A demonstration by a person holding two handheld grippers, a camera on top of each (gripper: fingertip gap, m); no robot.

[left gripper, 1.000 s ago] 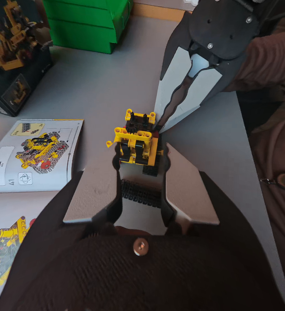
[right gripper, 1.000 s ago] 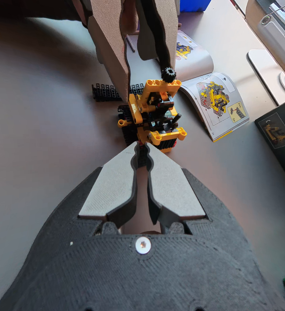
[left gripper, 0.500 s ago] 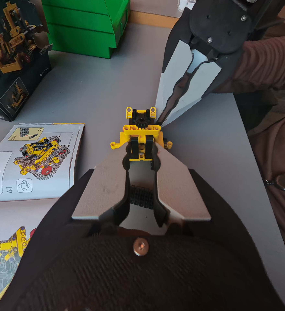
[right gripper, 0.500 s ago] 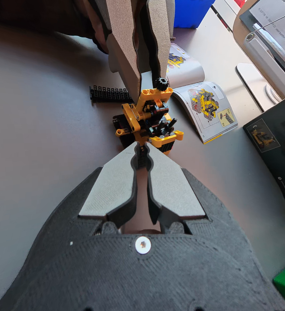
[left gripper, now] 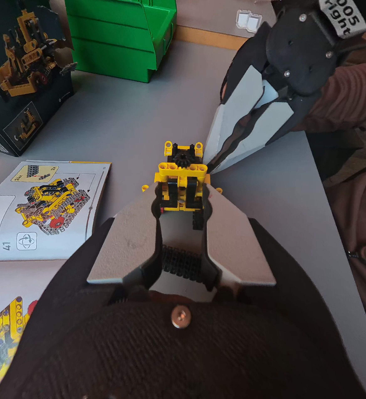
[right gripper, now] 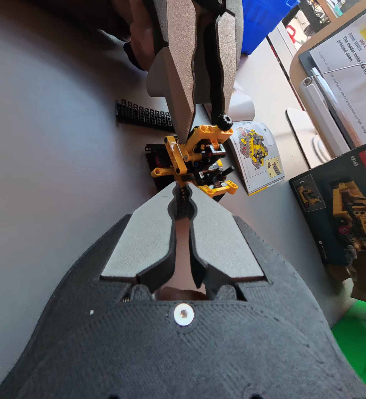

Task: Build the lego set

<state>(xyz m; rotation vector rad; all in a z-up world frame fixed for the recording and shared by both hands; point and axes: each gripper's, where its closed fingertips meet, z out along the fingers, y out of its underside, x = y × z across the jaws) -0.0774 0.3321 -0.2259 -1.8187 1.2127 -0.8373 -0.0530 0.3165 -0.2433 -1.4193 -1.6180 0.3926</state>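
Observation:
A small yellow and black lego vehicle (left gripper: 181, 190) stands on the grey table, with a black gear (left gripper: 180, 160) on top. My left gripper (left gripper: 181, 190) is shut on its two sides. The vehicle also shows in the right wrist view (right gripper: 195, 157), with the left gripper (right gripper: 201, 129) coming down on it from above. My right gripper (right gripper: 181, 185) is shut on a black track strip (right gripper: 181, 203) at the vehicle's near side. In the left wrist view the right gripper (left gripper: 209, 170) touches the vehicle's far right corner. A loose black track strip (right gripper: 143, 115) lies beyond the vehicle; it also shows between my left fingers (left gripper: 181, 263).
An open instruction booklet (left gripper: 48, 205) lies left of the vehicle. The dark set box (left gripper: 22, 75) and a green bin (left gripper: 121, 36) stand at the back left. The table edge (left gripper: 328, 216) and a person's brown sleeve (left gripper: 350, 97) are on the right. A blue bin (right gripper: 262, 21) stands far back.
My left gripper's jaws have narrowed from a wide gap to a grip on the vehicle's sides. The vehicle has turned square to the left gripper. The right gripper has kept its hold on the track.

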